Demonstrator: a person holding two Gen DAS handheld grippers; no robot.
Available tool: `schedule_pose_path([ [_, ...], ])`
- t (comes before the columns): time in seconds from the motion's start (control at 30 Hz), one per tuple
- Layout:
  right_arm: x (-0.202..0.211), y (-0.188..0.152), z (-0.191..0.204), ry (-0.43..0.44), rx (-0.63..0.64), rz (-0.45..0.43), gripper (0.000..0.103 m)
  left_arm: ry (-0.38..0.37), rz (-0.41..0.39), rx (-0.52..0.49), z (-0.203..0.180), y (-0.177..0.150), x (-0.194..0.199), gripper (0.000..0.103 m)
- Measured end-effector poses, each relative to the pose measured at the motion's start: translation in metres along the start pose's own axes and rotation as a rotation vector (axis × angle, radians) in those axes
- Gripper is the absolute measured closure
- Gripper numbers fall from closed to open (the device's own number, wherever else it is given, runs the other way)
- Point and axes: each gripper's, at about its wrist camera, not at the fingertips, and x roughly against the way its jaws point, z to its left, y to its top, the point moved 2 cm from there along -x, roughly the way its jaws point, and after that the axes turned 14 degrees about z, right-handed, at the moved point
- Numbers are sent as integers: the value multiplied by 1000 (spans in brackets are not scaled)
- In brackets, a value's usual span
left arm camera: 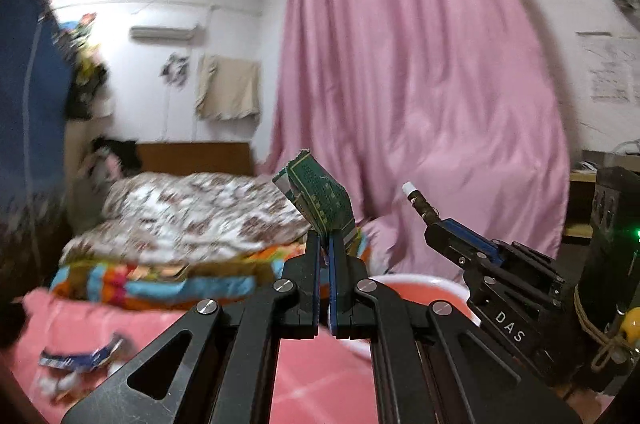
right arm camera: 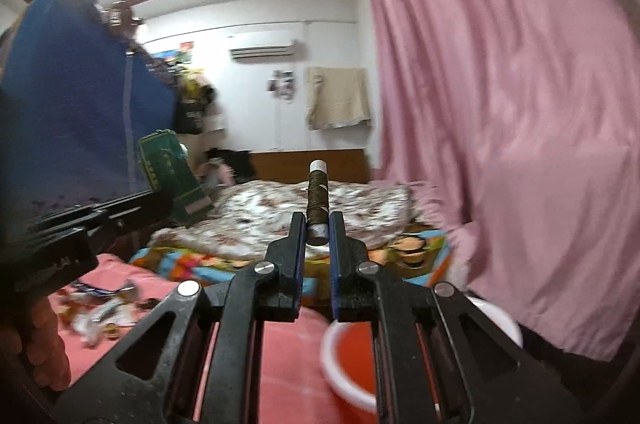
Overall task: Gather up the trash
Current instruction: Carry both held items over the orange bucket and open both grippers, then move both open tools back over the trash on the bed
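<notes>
Right wrist view: red basin (right arm camera: 348,356) directly below right tongs (right arm camera: 318,224) clenched on upright thread spool (right arm camera: 316,200); left tongs (left arm camera: 325,244) alongside, clamping green carton (left arm camera: 320,196).

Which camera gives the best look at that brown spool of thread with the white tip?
The right wrist view: the thread spool stands centred, sharp, clamped in the right gripper. The left wrist view shows it smaller, off to the side, tilted, its lower end hidden in the jaws.
</notes>
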Motion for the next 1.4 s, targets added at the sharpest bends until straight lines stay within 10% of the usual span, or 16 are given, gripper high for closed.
schedule_pose_path([
  [0.33,-18,-14,-63,-121,-117,127,85,-157,94,-85,-39,10,-84,101],
  [0.77,-69,-42,-112,-124,-245,355,85,-265,476,-28,-58,-7,-188,101],
  [1.4,-82,-61,-118,-126,-298,474,77,-273,659,91,-37,-29,-213,100],
])
